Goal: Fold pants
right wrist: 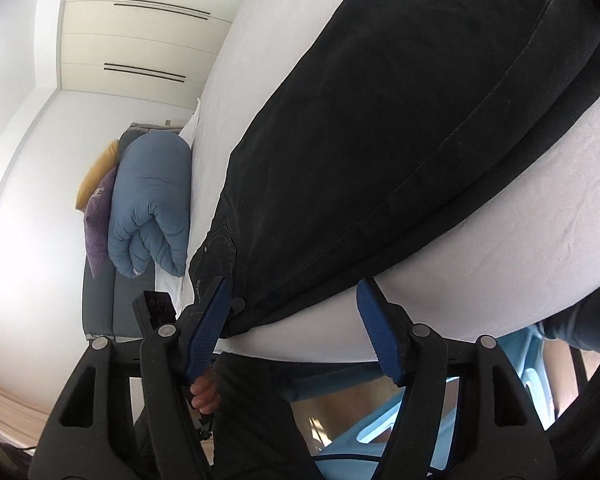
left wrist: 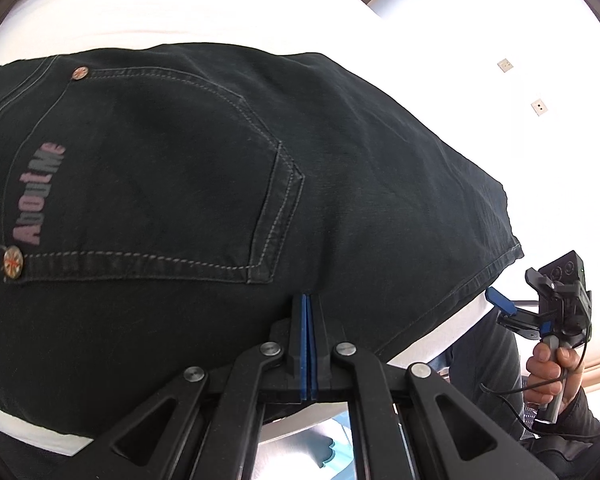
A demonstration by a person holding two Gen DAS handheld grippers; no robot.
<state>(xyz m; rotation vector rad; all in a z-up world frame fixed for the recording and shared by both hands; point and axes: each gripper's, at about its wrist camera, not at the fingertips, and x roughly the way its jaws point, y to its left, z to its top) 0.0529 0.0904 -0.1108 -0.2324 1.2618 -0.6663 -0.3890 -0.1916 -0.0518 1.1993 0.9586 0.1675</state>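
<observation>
Black jeans (left wrist: 204, 184) lie on the white bed (left wrist: 180, 12), back pocket and "AboutMe" label facing up. My left gripper (left wrist: 307, 304) is shut, its blue pads pressed together, with the tips pinched into the fabric near the pants' near edge. In the right wrist view the pants (right wrist: 380, 140) stretch away across the white sheet (right wrist: 480, 272). My right gripper (right wrist: 296, 320) is open, and only the pants' near edge and the sheet show between its blue pads. From the left wrist view the right gripper (left wrist: 504, 308) hangs off the pants' right hem, held by a hand (left wrist: 548, 364).
A rolled blue duvet (right wrist: 148, 208), a purple pillow (right wrist: 100, 220) and a yellow one (right wrist: 96, 172) lie at the bed's far end. White wardrobe doors (right wrist: 140, 40) stand behind them. A light blue plastic piece (right wrist: 360, 440) sits below the bed edge.
</observation>
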